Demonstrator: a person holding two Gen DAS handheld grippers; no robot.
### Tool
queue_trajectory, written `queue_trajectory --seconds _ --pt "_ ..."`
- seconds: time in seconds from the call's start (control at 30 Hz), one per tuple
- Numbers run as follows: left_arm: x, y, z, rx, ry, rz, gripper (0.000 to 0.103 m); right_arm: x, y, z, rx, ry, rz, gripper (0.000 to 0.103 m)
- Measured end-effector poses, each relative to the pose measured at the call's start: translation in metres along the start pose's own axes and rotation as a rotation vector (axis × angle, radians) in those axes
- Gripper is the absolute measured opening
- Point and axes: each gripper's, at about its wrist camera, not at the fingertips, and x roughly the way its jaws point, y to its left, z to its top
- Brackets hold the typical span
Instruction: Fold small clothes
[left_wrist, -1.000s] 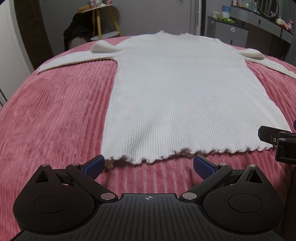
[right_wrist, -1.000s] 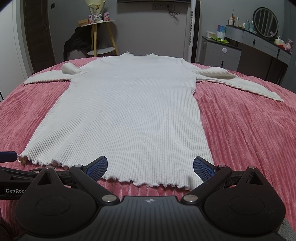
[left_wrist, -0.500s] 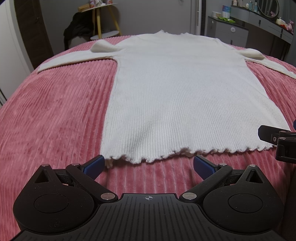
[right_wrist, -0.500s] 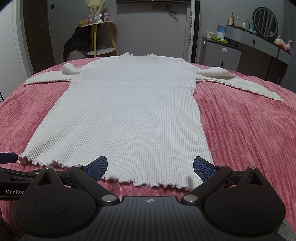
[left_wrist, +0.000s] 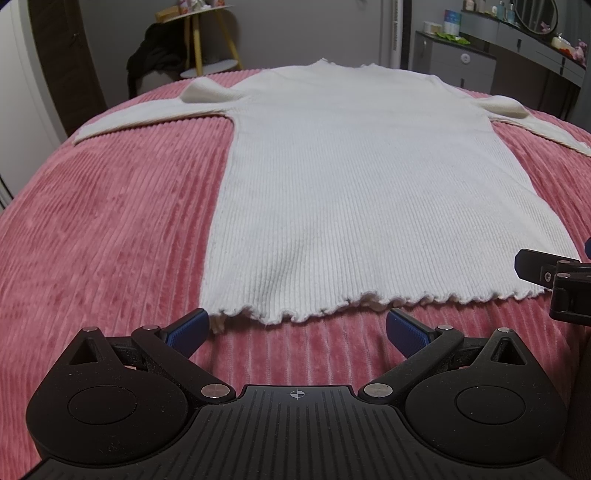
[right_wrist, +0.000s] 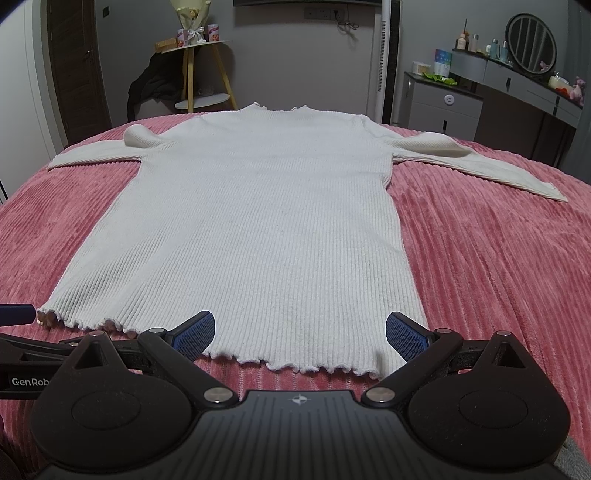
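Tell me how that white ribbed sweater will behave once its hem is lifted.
The sweater lies limp and flat on the pink bedspread, so it will probably droop between grips. Its ribbed knit looks stretchy and may sag. The ribbed bedspread probably drags on it rather than letting it slide.

In the left wrist view the white sweater loses its right sleeve end at the frame edge. The small bottles on the dresser beyond the sweater are too small to tell apart.
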Motion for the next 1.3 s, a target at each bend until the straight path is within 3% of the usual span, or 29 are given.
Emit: queue_trajectory --seconds 1.3 --pt "0.0012 -0.0006 -0.0055 -0.002 0.014 -0.001 0.103 0.0071 -0.0004 -0.0001 0.004 0.020 0.006 0.099"
